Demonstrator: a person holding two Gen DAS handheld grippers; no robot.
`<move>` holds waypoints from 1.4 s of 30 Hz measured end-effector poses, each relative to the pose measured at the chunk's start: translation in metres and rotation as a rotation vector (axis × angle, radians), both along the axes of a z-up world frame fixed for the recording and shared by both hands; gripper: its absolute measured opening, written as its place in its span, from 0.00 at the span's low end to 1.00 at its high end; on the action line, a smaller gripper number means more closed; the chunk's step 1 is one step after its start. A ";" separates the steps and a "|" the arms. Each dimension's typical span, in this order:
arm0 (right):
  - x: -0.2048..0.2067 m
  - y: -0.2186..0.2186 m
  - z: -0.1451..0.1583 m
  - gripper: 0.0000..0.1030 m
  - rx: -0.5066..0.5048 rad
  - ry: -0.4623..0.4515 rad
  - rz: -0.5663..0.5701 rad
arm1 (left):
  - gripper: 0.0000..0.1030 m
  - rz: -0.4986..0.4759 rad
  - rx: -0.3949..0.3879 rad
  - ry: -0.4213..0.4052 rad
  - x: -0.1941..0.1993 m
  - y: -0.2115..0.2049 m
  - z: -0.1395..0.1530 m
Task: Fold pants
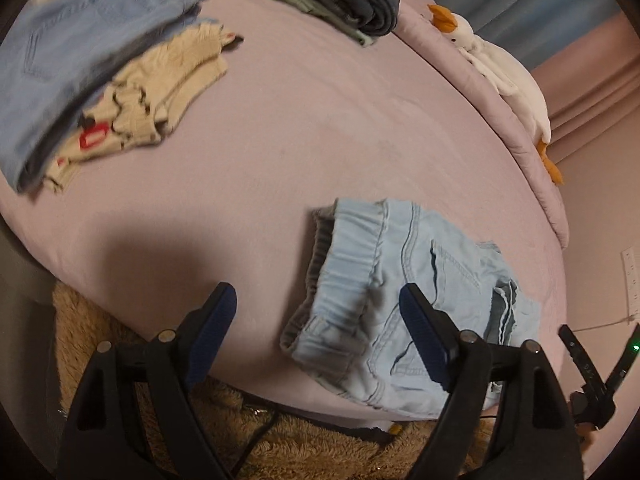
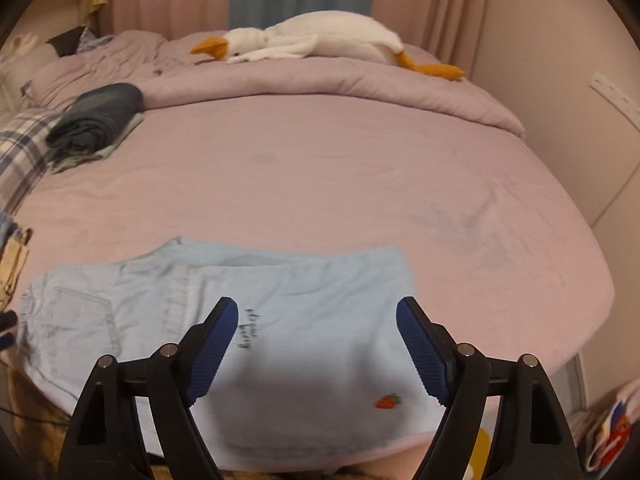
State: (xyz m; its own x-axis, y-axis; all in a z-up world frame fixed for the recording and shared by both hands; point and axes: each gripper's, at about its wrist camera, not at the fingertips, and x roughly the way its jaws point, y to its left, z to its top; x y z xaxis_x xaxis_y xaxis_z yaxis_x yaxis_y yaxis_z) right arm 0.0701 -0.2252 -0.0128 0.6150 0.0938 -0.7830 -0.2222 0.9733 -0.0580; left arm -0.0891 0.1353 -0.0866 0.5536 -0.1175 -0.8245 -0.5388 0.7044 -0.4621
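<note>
Pants point(image 2: 224, 320) lie folded on the bed point(image 2: 320, 184), near its front edge. Left gripper point(image 1: 316, 300) and right gripper point(image 2: 317, 312) hover above, jaws wide open, holding nothing.

Dim, warm indoor light; strong fisheye bending at the edges, motion blur and soft shadows throughout.

We see pale, matt denim pants point(image 2: 280, 320) on a smooth, matt cloth sheet point(image 2: 320, 180). Our gripper fingers point(image 1: 424, 340) are matt black plastic with ribbed blue pads point(image 2: 212, 352) and shiny metal pins. The goose point(image 2: 320, 40) looks plush, the rug point(image 1: 320, 452) shaggy.
</note>
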 end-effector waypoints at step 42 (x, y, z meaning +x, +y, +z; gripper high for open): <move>0.006 -0.004 -0.033 0.79 0.113 0.150 -0.007 | 0.34 -0.143 0.028 -0.051 0.027 -0.036 0.003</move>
